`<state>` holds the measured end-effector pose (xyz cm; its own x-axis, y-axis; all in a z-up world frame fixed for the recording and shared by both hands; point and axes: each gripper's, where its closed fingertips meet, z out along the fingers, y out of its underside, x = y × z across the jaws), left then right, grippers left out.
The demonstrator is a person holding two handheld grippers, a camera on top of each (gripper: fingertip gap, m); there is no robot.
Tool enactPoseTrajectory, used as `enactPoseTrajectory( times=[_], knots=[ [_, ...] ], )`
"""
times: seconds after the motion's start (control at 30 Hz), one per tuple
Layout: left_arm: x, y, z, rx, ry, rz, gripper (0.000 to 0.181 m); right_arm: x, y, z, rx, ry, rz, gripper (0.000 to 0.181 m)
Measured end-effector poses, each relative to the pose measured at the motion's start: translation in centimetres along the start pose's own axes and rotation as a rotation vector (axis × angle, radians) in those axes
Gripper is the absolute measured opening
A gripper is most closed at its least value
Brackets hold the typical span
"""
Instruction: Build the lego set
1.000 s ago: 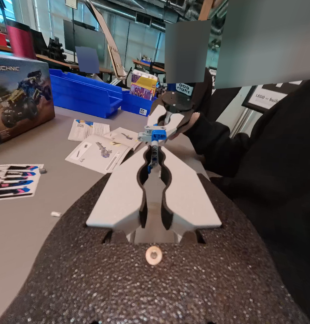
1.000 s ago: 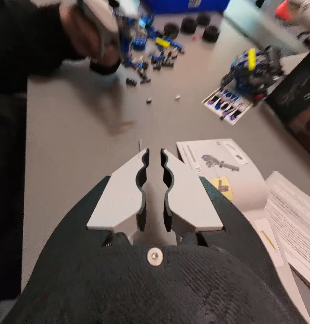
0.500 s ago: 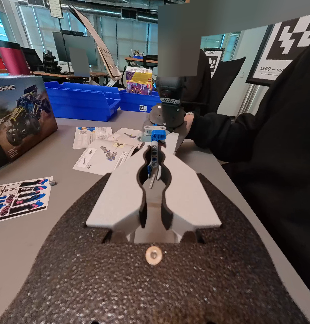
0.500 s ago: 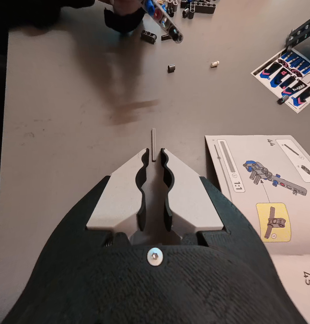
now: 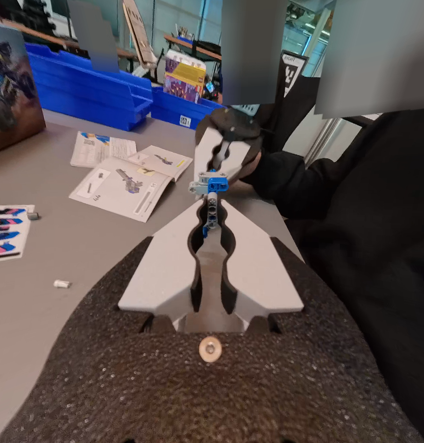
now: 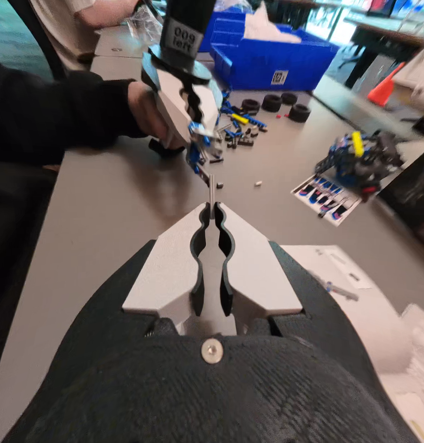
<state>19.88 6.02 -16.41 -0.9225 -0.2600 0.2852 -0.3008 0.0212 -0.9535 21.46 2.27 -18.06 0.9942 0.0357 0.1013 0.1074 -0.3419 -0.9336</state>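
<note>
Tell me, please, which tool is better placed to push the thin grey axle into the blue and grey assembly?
The right tool: it already pinches the thin grey axle at its tips, pointing toward the assembly. The left tool is shut on the blue and grey assembly, so it likely just steadies it.

Blue bins (image 5: 91, 91), perhaps an orange cone (image 6: 386, 88).

Grey-blue beam assembly (image 5: 211, 191) and thin grey axle (image 6: 212, 191), aloft, tip-to-tip.

My right gripper (image 6: 212, 203) has closed on the thin grey axle (image 6: 212, 191) that lay on the table (image 6: 110, 215) half a second ago and now holds it off the surface, tip nearly meeting the blue-and-grey assembly (image 5: 211, 189), itself raised higher.
</note>
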Motion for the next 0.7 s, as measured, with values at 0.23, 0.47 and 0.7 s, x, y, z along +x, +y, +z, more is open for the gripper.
enactPoseTrajectory(
  times=[0.23,0.47,0.7],
  knots=[
    [0.4,0.7,0.8,-0.023,0.043,-0.158,0.005,-1.7,-1.2,0.1,-0.064,0.015,-0.145,0.003],
    [0.7,1.0,0.9,-0.043,0.039,-0.142,0.005,-1.8,-1.2,0.2,-0.099,0.025,-0.164,0.003],
    [0.3,1.5,0.9,-0.078,-0.001,-0.141,0.005,-1.4,-0.2,1.0,-0.202,0.065,-0.257,0.003]
  ],
)
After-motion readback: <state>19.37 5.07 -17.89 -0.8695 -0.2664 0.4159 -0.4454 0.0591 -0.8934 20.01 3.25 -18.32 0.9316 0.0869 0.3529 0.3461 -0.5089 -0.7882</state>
